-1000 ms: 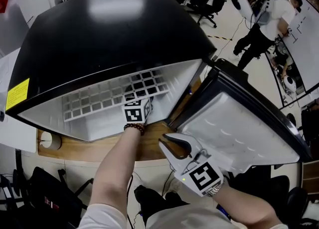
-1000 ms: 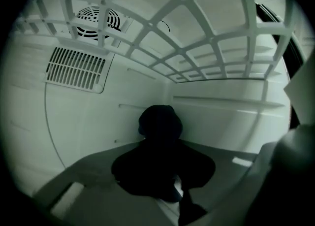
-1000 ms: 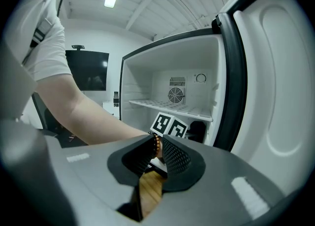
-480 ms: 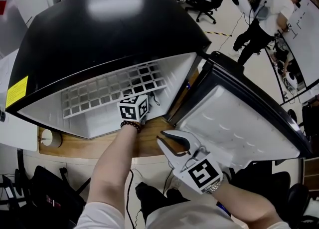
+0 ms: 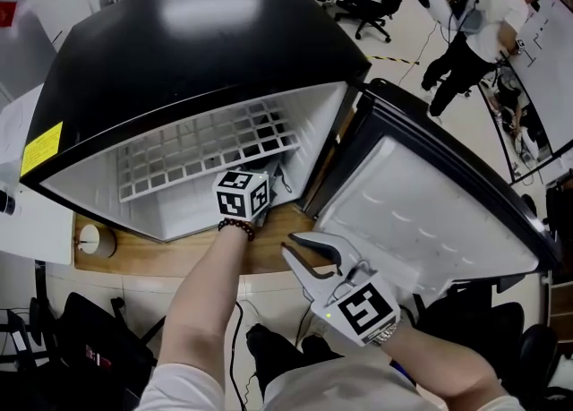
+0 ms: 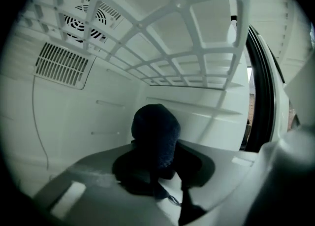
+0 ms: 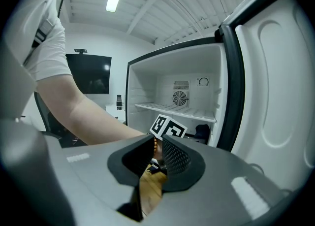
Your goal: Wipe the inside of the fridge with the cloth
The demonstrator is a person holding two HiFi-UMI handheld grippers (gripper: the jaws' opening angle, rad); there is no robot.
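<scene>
The black fridge (image 5: 179,51) stands open with its white inside showing. My left gripper (image 5: 261,184) reaches in under the wire shelf (image 5: 206,145), its marker cube (image 5: 242,194) at the front lip. It is shut on a bunched dark blue cloth (image 6: 155,131), which sticks out past the jaws toward the right inner wall (image 6: 197,121). The same cloth (image 7: 202,131) shows in the right gripper view, low at the fridge's right side. My right gripper (image 5: 298,243) hovers outside in front of the fridge, shut with nothing in it.
The fridge door (image 5: 421,221) hangs open to the right, close to my right gripper. The fridge sits on a wooden board (image 5: 179,257) with a small round object (image 5: 89,241) at its left. Vents (image 6: 64,65) mark the back wall. A person (image 5: 474,24) stands far right.
My left gripper has drawn back a little toward the fridge's front lip, with the cloth still in it. The right gripper has stayed where it was.
</scene>
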